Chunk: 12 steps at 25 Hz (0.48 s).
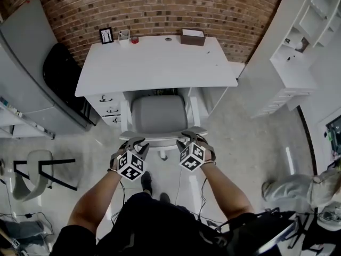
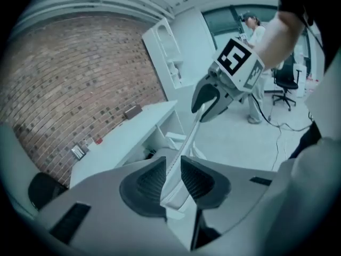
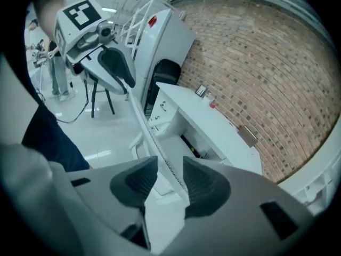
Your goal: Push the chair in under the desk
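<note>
White desk (image 1: 160, 63) against the brick wall (image 1: 160, 9); grey-seated chair (image 1: 159, 113) with its seat partly under the desktop. Left gripper (image 1: 134, 142) and right gripper (image 1: 192, 137) straddle the backrest's top rim, jaws parted, unclamped.

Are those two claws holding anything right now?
Nothing is gripped: the top rim of the chair passes between the jaws of the left gripper and right gripper, which stand apart around it.
</note>
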Motion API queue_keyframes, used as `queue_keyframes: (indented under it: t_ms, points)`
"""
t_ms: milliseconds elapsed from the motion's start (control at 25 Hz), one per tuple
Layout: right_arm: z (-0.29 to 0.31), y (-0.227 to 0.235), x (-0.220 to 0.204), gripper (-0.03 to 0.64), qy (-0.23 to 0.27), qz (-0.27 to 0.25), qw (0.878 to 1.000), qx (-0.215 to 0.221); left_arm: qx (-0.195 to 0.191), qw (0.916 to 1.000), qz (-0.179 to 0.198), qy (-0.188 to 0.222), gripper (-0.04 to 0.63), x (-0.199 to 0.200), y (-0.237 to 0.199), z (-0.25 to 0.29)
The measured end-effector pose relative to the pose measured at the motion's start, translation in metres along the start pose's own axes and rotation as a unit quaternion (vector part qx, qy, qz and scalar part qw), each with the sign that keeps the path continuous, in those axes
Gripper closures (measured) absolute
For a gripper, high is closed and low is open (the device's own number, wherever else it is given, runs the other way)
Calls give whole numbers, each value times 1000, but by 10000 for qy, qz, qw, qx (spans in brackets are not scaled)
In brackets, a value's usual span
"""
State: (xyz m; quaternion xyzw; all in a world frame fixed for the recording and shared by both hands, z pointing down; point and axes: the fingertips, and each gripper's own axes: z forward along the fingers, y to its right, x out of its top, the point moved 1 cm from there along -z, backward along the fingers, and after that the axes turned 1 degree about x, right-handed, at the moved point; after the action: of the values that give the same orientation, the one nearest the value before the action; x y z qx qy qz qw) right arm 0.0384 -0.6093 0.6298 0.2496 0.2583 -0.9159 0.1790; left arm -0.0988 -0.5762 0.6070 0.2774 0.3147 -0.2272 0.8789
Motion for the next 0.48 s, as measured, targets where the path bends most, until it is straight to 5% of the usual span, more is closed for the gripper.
queue_keyframes:
  t_ms: [200,480]
  points:
    - [-41,6,21,474,706,615,9954,-195,427,9903,-1099,741,525,23,-2,-42]
    - [-92,10,43,519,1674,1504,9740,-250,739,9514,-2430,1743,586,44,-2,-106]
